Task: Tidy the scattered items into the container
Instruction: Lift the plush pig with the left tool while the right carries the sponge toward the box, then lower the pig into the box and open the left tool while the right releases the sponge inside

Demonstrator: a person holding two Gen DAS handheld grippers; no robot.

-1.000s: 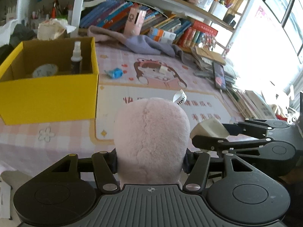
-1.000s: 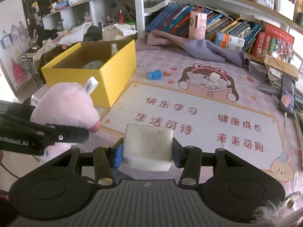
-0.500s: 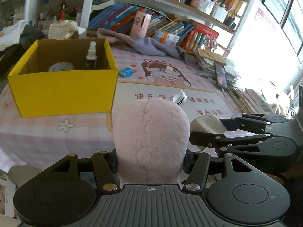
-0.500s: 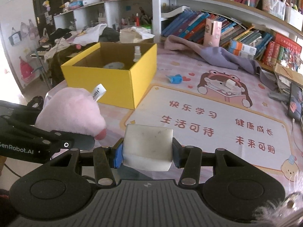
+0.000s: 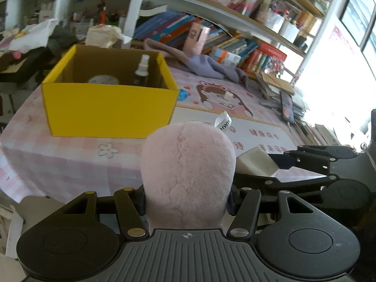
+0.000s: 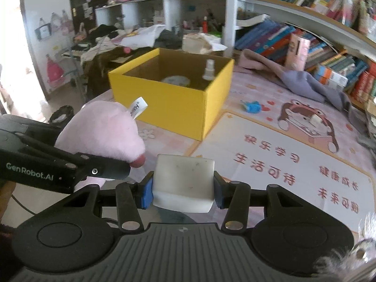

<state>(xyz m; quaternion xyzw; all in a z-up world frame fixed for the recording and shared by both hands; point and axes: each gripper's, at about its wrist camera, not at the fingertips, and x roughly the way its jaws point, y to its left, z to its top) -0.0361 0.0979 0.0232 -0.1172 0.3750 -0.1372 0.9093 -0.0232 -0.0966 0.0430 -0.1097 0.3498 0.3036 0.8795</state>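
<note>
Plush toy (image 5: 188,174) apparently between left fingers (image 5: 231,202)

- The box (image 5: 108,115) stands on the worktop (image 5: 70,164), ahead of both hand-held grippers.
- A spray bottle (image 5: 141,70) and a round tin (image 5: 103,80) sit inside the box.
- A small toy (image 6: 252,106) lies on the mat (image 6: 282,164), right of the box.
- A cloth (image 6: 293,80) lies behind the mat, before the bookshelf (image 6: 329,35).

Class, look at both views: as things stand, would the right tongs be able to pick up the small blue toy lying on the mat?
Probably not yet. The right tongs are shut on a white block, so nothing else fits between them. The blue toy lies in the open beside the yellow box.
</note>
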